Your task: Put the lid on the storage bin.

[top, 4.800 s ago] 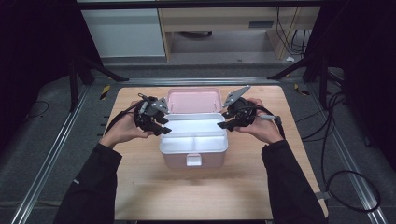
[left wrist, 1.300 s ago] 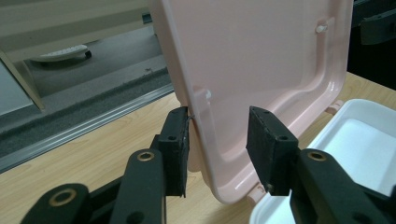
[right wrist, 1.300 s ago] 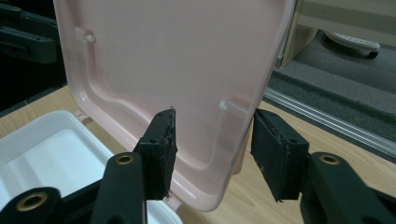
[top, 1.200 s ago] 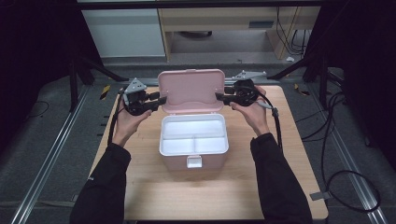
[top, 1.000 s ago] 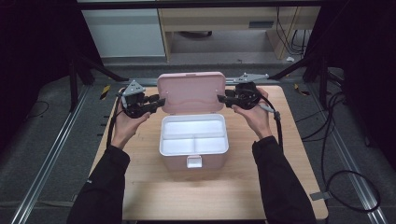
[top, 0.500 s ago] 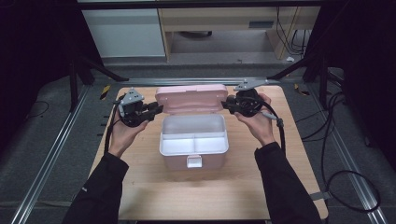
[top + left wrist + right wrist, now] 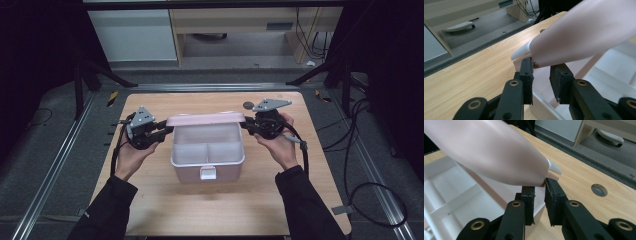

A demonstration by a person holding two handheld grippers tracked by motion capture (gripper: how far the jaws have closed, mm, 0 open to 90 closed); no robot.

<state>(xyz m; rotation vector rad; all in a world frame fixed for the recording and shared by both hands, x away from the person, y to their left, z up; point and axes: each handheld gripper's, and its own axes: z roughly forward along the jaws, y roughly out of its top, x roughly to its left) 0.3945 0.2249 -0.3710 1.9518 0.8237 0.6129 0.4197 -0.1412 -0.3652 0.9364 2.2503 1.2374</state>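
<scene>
A pink storage box (image 7: 207, 161) with a white divided tray (image 7: 207, 150) stands mid-table, a white latch (image 7: 207, 173) on its front. Its pink lid (image 7: 205, 119) hangs tilted over the box, edge-on in the high view. My left gripper (image 7: 167, 130) is shut on the lid's left end, my right gripper (image 7: 245, 125) on its right end. Both pairs of jaws have just been closing with the lid's edge between them. In the left gripper view the lid's corner (image 7: 584, 37) sits at my jaw tips (image 7: 541, 67). The right gripper view shows the other corner (image 7: 489, 152) between my tips (image 7: 539, 186).
The box rests on a wooden table (image 7: 200, 210) with a round hole (image 7: 248, 105) behind the right gripper. Metal rails (image 7: 55, 165) run along both sides. Cables (image 7: 360, 190) lie on the floor at the right. A low shelf unit (image 7: 235, 30) stands beyond the table.
Both grippers have come toward the person and slightly down. The lid swung with them from upright to tilted over the box. Both pairs of jaws have narrowed.
</scene>
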